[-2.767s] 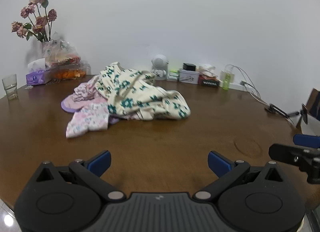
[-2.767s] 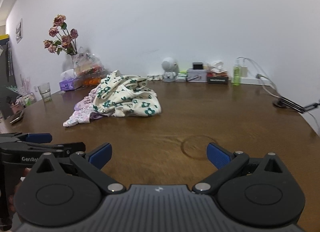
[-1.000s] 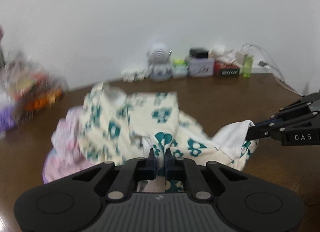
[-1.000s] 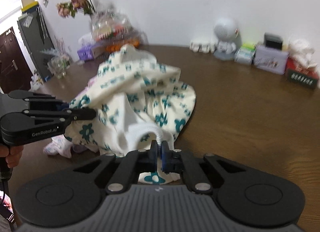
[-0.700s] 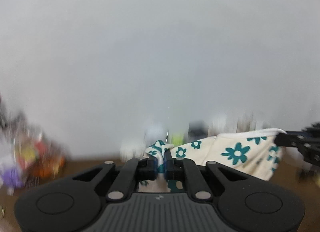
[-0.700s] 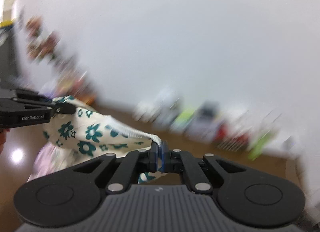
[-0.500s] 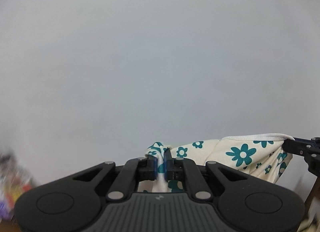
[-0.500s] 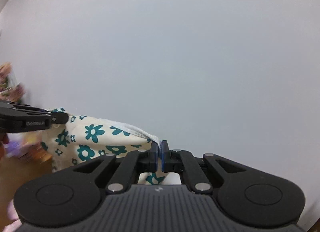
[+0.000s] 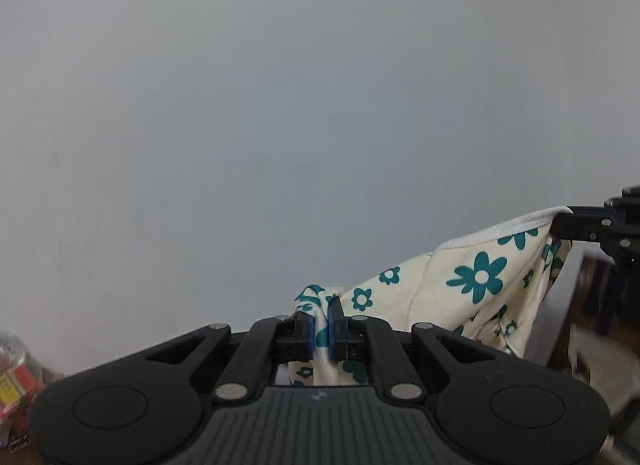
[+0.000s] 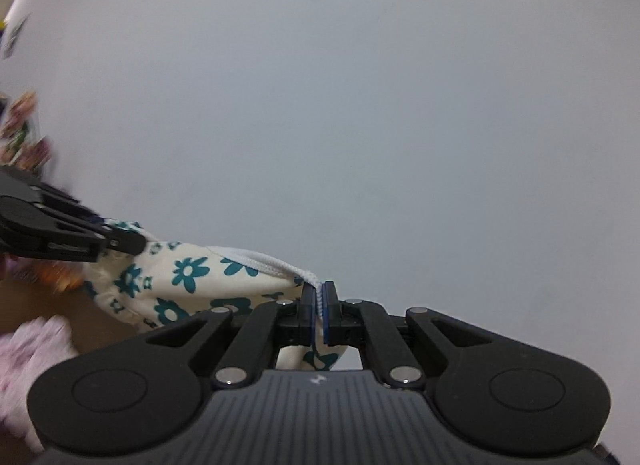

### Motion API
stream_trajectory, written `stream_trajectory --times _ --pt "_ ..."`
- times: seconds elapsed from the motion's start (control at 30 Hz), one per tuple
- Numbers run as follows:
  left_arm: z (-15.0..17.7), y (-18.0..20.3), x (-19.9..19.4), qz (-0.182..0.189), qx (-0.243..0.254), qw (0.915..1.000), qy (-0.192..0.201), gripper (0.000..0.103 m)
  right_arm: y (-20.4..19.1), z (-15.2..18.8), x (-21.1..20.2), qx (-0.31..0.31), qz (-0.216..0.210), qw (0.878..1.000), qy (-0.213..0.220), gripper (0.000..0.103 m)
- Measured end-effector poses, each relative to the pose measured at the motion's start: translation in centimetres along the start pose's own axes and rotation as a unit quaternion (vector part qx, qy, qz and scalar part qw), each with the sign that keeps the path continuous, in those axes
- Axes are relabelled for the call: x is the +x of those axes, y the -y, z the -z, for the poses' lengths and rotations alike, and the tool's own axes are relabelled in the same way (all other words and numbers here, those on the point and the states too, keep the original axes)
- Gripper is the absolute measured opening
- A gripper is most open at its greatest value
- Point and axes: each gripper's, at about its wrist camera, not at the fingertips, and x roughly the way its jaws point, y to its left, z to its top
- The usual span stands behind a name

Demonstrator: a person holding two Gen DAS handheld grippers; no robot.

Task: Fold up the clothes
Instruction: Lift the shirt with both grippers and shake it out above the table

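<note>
A cream garment with teal flowers (image 9: 480, 281) hangs in the air, stretched between my two grippers against the bare wall. My left gripper (image 9: 319, 325) is shut on a bunched corner of it. In the right wrist view the same garment (image 10: 188, 281) runs leftward from my right gripper (image 10: 319, 305), which is shut on its white ribbed edge. The right gripper also shows at the right edge of the left wrist view (image 9: 560, 225), pinching that edge. The left gripper (image 10: 132, 243) reaches in from the left of the right wrist view. Most of the hanging cloth is hidden below both grippers.
A pink floral garment (image 10: 28, 349) lies blurred on the brown table (image 10: 44, 301) at lower left. Blurred flowers (image 10: 20, 133) stand at the left edge. Colourful packets (image 9: 16, 377) sit at the lower left of the left wrist view. A plain white wall (image 9: 320, 105) fills both views.
Both grippers have risen from the table with the flowered garment held between them; the table and back-row items have dropped out of sight. The garment now spans wider between the grippers.
</note>
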Motion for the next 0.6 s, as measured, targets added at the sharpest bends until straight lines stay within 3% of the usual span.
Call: stream_trajectory --times 0.2,0.3,0.4,0.5,0.57,0.6 --pt "7.1 0.1 -2.1 0.013 0.003 0.9991 -0.040 0.005 -3.9 7.0 -1.7 0.006 -0.104 0.989 -0.106 0.002" --pt "11.3 0.3 -2.8 0.032 -0.011 0.9970 -0.069 0.005 -6.8 12.8 -2.1 0.025 -0.161 0.970 -0.179 0.002" --pt "15.4 1.4 -3.4 0.059 -0.014 0.9925 -0.106 0.005 -10.4 18.9 -3.0 0.056 -0.205 0.943 -0.255 0.003" --pt "18.1 2.5 -4.4 0.077 -0.007 0.9884 -0.130 0.005 -12.5 22.9 -3.3 0.066 -0.224 0.923 -0.306 0.006" --pt "19.5 3.1 -5.0 0.087 -0.002 0.9860 -0.142 0.005 -13.0 23.6 -4.0 0.063 -0.229 0.921 -0.309 0.019" --pt "19.8 3.2 -5.3 0.089 0.002 0.9856 -0.144 0.005 -13.2 23.3 -4.5 0.057 -0.232 0.923 -0.301 0.037"
